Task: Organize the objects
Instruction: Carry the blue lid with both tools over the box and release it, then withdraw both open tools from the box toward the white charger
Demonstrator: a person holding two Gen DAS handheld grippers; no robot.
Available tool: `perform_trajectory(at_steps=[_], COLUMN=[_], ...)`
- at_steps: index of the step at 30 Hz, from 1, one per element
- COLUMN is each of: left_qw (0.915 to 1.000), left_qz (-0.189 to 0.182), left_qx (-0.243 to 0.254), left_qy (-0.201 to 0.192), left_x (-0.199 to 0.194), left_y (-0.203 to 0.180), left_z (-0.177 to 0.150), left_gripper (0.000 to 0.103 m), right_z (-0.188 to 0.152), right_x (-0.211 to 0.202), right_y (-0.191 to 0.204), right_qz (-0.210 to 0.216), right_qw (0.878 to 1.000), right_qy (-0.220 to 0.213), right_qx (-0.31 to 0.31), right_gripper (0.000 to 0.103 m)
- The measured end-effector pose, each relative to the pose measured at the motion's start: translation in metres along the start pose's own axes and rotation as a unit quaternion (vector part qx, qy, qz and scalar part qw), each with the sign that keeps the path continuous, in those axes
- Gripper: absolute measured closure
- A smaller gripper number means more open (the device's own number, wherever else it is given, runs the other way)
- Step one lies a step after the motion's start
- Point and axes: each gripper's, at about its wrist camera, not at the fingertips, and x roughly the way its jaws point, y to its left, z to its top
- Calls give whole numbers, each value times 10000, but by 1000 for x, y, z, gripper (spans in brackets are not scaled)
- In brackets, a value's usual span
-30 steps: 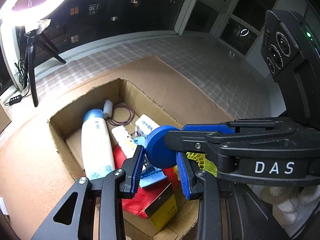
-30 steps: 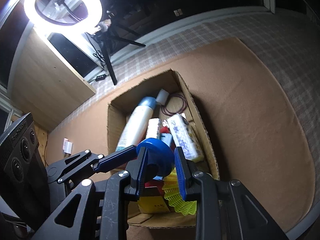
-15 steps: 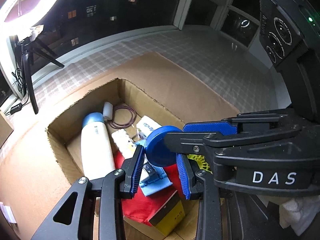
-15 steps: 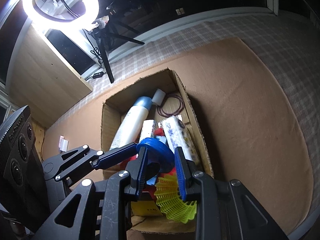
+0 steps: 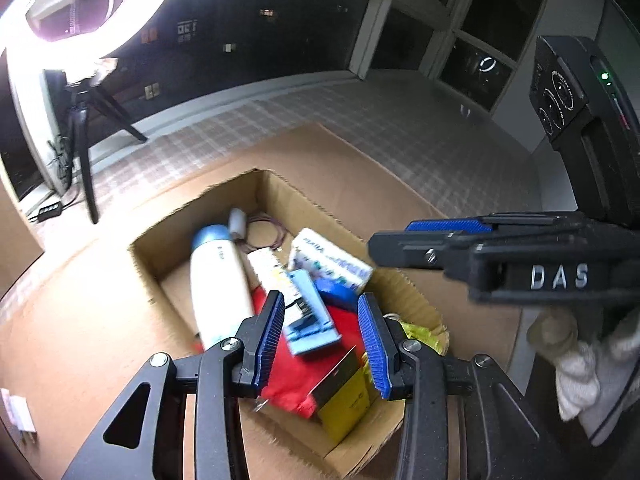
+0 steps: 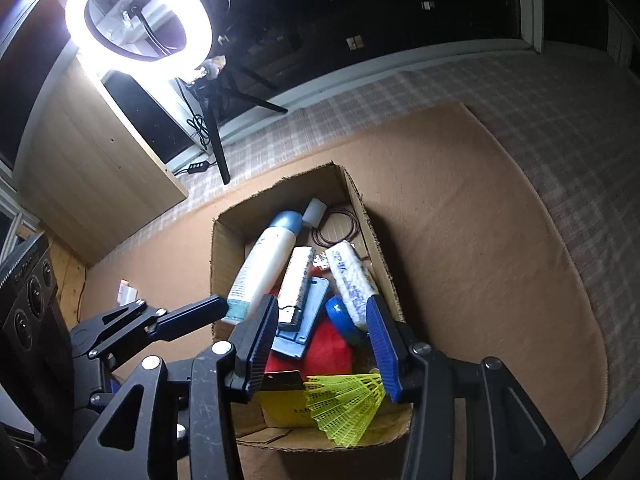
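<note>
Both tools, left tool [image 5: 321, 340] and right tool [image 6: 323, 346], have just been opening, nothing between pads. Blue disc [image 6: 340, 318] lies in the corrugated cardboard box [image 6: 378, 248], brown mat around it.

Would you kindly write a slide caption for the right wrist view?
Right gripper, jaws just opened and empty, above a cardboard box holding a blue disc, white bottle and yellow shuttlecock.

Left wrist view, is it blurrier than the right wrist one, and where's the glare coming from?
Left wrist view: yes, the white bottle with a blue cap and other contents of the open cardboard box look smeared, and the glowing white ring light blows out the top left corner. Right wrist view: sharper, the same ring light glares at top left, windows dark; both views bend at the edges.
</note>
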Motion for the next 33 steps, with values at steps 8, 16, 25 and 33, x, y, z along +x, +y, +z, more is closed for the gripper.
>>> perform_trajectory(at_steps=[8, 16, 25, 33], left_qw=[9987, 9888, 9638, 9499], left_qz=[321, 990, 1691, 2015], left_qx=[-351, -1094, -2048, -2386], left_qy=[-182, -227, -230, -131], left_x=[-46, -94, -141, -157], left_y=[42, 123, 231, 301], left_z=[-34, -91, -161, -199], left_gripper=[62, 62, 62, 62], right_z=[-6, -18, -29, -30], right_x=[1, 23, 68, 121], right_y=[28, 102, 186, 248], right_qz=[149, 446, 747, 933], right_qw=[9998, 9968, 9919, 9882], right_qy=[-15, 27, 131, 528], right_qx=[-107, -662, -1024, -1098], right_gripper=[61, 61, 61, 61])
